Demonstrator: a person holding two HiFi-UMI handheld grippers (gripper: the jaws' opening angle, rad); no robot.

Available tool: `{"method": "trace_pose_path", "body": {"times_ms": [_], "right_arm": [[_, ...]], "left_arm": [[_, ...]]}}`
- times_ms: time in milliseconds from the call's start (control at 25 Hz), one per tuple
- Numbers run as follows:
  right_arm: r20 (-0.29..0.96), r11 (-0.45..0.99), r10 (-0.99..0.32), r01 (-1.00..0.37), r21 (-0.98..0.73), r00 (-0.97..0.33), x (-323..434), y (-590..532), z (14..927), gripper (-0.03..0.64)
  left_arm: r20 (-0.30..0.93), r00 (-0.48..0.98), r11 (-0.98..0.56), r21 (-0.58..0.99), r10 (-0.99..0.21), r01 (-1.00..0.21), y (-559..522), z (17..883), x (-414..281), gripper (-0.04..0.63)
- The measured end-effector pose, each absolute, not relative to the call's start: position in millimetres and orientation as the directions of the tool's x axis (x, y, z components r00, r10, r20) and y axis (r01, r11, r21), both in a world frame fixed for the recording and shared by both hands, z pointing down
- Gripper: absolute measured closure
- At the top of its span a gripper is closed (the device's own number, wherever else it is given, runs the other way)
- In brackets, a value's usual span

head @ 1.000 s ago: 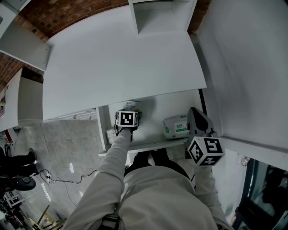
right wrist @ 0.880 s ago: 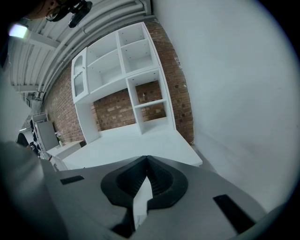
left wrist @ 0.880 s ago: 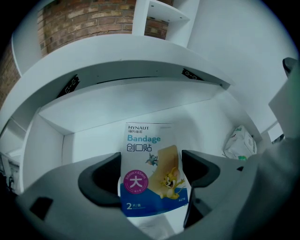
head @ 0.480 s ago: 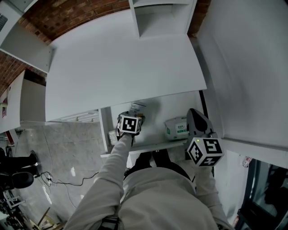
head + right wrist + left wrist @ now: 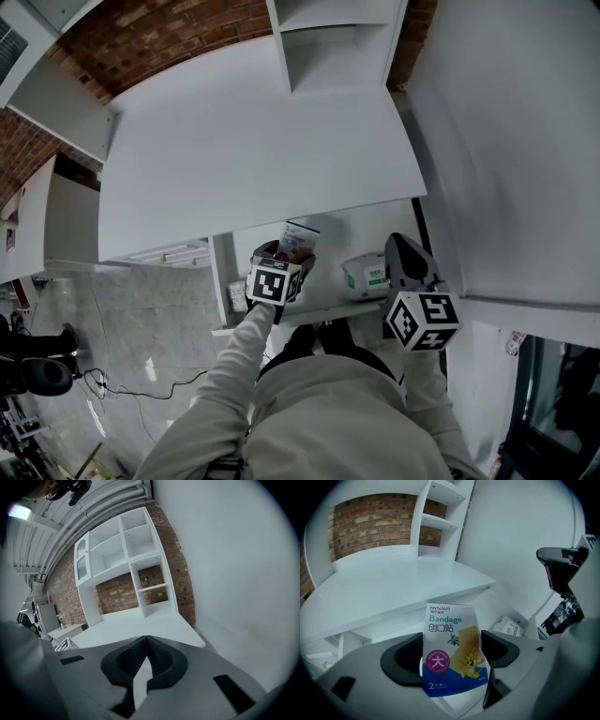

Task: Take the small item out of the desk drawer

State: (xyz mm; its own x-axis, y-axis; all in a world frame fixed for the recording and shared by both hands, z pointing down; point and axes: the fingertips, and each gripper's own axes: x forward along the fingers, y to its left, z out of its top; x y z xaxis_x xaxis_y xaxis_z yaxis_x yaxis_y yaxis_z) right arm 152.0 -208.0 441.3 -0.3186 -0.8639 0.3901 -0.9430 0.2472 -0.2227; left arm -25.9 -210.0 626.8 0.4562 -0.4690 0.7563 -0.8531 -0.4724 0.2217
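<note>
My left gripper (image 5: 452,656) (image 5: 286,262) is shut on a flat bandage packet (image 5: 453,648) (image 5: 298,240), white on top and blue below with cartoon print. It holds the packet upright above the open desk drawer (image 5: 323,225), just below the desk's front edge. A white and green tissue pack (image 5: 367,272) (image 5: 507,626) lies in the drawer to the right. My right gripper (image 5: 146,657) (image 5: 403,255) hangs at the drawer's right end, its jaws closed together with nothing between them.
The white desk top (image 5: 253,141) spreads beyond the drawer, with a white shelf unit (image 5: 337,37) at its back and a brick wall (image 5: 141,33) behind. A white wall (image 5: 516,150) runs along the right. Marble floor (image 5: 131,319) lies to the left.
My left gripper has lifted out of the drawer with the bandage packet, rising toward the desk's front edge. The right gripper has barely moved.
</note>
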Motion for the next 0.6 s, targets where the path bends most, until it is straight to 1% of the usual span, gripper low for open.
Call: {"method": "trace_pose_path", "body": {"times_ms": [160,600], "right_arm": [[0.384,0.254,-0.864,-0.941,-0.223,-0.325,147.7,-208.5,437.8,0.589],[0.370,0.265,-0.867,-0.937,-0.226,-0.334,136.5,-207.7,430.7,0.589]], "left_arm": [[0.722,0.477,-0.474,0.232,-0.501,-0.849,-211.5,603.3,-23.8,0.195],[0.603,0.512,-0.525,0.174,-0.612,-0.833,-231.0,534.6,-24.8,0.195]]}}
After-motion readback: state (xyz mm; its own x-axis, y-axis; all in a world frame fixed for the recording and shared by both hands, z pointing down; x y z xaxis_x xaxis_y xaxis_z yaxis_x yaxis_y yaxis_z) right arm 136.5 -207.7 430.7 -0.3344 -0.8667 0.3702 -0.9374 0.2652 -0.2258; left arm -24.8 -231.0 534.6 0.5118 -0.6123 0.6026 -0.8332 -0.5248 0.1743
